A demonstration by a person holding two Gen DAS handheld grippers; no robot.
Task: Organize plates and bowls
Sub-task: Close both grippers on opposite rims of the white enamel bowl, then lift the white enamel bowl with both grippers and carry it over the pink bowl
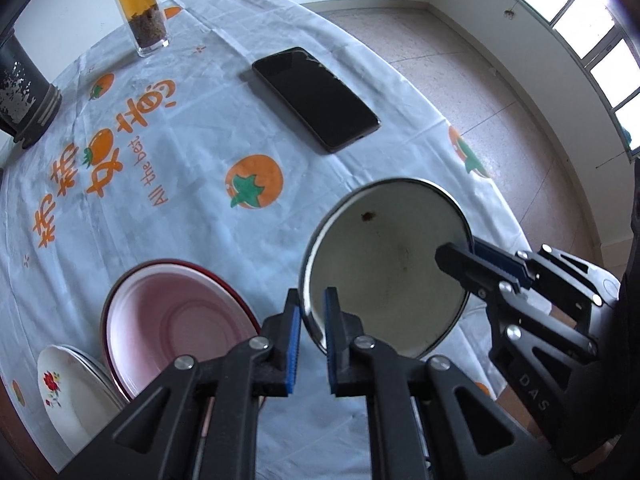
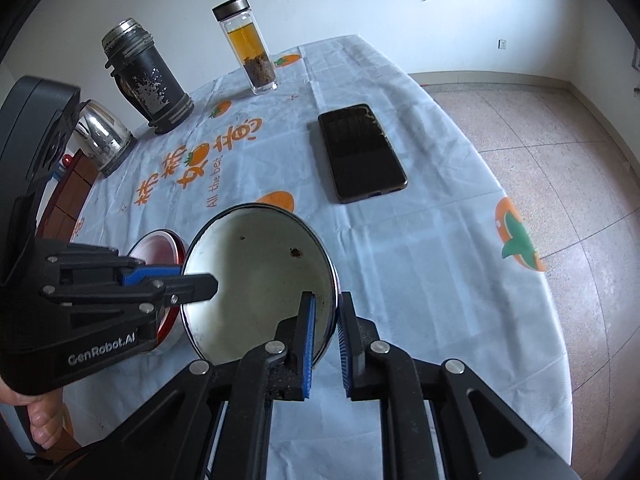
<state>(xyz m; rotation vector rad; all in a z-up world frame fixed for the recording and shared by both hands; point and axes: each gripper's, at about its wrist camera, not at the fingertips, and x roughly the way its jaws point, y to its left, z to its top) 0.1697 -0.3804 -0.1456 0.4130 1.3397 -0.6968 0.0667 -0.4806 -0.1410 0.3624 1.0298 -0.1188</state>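
A white enamel bowl [image 1: 384, 264] with a dark metal rim and brown specks inside is held between both grippers above the table; it also shows in the right wrist view [image 2: 256, 276]. My left gripper [image 1: 312, 340] is shut on its near-left rim. My right gripper [image 2: 326, 340] is shut on its near-right rim and shows in the left wrist view [image 1: 472, 264]. A red bowl with a pink inside [image 1: 176, 320] sits on the table to the left, next to a stack of white flowered plates [image 1: 68, 392].
A black phone [image 1: 316, 98] lies on the tablecloth with orange fruit prints [image 1: 200, 128]. A glass tea bottle [image 1: 138, 8] and a black thermos [image 2: 146, 76] stand at the far side, with a steel kettle [image 2: 102, 136]. The table's edge drops to the floor at right.
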